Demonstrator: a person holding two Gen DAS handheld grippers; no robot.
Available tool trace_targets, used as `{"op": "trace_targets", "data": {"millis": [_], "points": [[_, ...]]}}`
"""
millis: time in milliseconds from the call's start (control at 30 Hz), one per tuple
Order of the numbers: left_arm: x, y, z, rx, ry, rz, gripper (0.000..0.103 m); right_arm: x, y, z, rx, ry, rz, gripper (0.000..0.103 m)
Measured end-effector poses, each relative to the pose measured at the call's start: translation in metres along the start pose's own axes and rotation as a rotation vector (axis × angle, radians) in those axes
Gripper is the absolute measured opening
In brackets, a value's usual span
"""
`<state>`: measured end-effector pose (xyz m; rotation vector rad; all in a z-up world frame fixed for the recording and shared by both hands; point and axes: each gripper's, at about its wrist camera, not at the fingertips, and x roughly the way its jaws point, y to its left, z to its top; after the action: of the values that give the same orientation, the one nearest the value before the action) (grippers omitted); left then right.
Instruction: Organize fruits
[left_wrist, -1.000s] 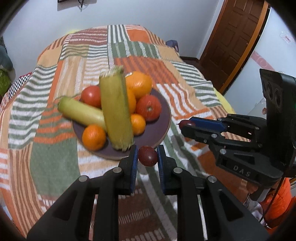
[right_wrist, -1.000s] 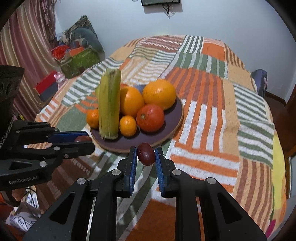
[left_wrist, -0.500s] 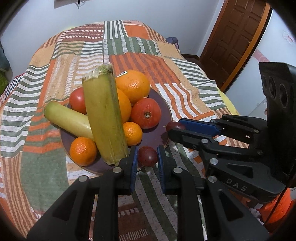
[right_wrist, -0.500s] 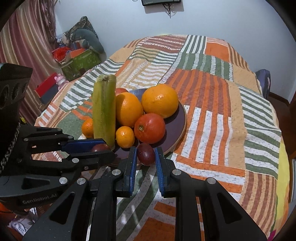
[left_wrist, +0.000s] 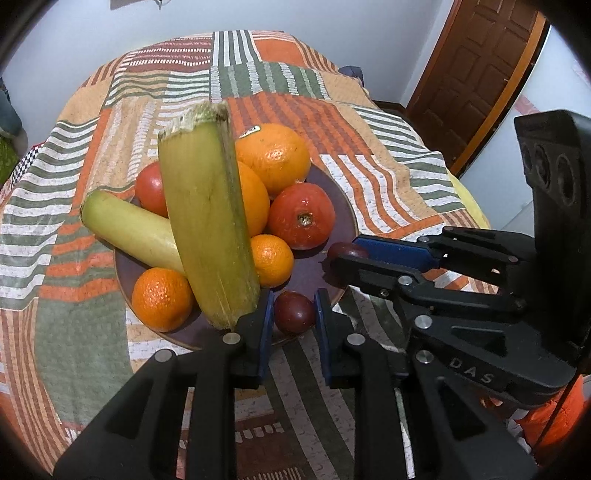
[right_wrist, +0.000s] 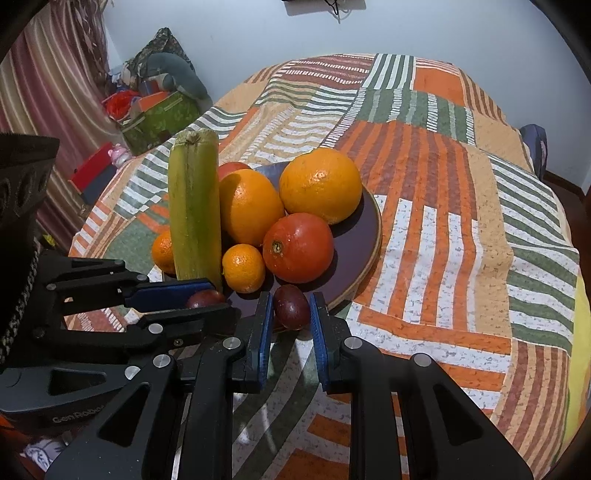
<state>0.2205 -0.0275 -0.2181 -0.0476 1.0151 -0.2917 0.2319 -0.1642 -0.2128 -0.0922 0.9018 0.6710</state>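
A dark purple plate (left_wrist: 325, 192) (right_wrist: 365, 221) on the striped cloth holds oranges (left_wrist: 275, 157), tomatoes (left_wrist: 301, 216), small mandarins (left_wrist: 162, 299) and two corn cobs (left_wrist: 207, 229). My left gripper (left_wrist: 293, 314) is shut on a small dark red plum (left_wrist: 293, 312) at the plate's near rim. My right gripper (right_wrist: 291, 308) is shut on another dark red plum (right_wrist: 291, 306) over the plate's near edge. Each gripper shows in the other view, the right one (left_wrist: 347, 254) at right, the left one (right_wrist: 205, 297) at left.
The patchwork cloth (right_wrist: 443, 229) covers a round table. A brown door (left_wrist: 476, 70) stands at the right. Boxes, a green basket (right_wrist: 159, 114) and a striped curtain (right_wrist: 44, 96) lie beyond the table's left edge.
Both grippers have moved forward with their plums, from in front of the plate to its near rim. The plate and its fruit have not moved.
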Motion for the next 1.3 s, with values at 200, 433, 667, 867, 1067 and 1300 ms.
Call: {"op": "trace_targets", "data": {"millis": [200, 433, 667, 867, 1067, 1300], "points": [[-0.007, -0.001, -0.003, 0.000, -0.009, -0.004, 0.027, -0.007, -0.001, -0.001, 0.011, -0.001, -0.012, 0.027], [-0.043, -0.002, -0.004, -0.004, -0.089, 0.018, 0.027, -0.039, 0.007, 0.004, 0.006, -0.074, -0.048, 0.027], [-0.120, 0.000, -0.003, -0.027, -0.278, 0.077, 0.027, -0.097, 0.025, 0.012, -0.014, -0.225, -0.092, 0.027], [-0.198, -0.010, -0.013, -0.027, -0.475, 0.130, 0.027, -0.155, 0.047, 0.015, -0.033, -0.391, -0.117, 0.027], [-0.253, -0.028, -0.026, -0.017, -0.625, 0.162, 0.027, -0.202, 0.074, 0.010, -0.060, -0.538, -0.125, 0.027], [-0.291, -0.048, -0.043, 0.007, -0.749, 0.216, 0.052, -0.230, 0.095, 0.002, -0.084, -0.659, -0.146, 0.048]]}}
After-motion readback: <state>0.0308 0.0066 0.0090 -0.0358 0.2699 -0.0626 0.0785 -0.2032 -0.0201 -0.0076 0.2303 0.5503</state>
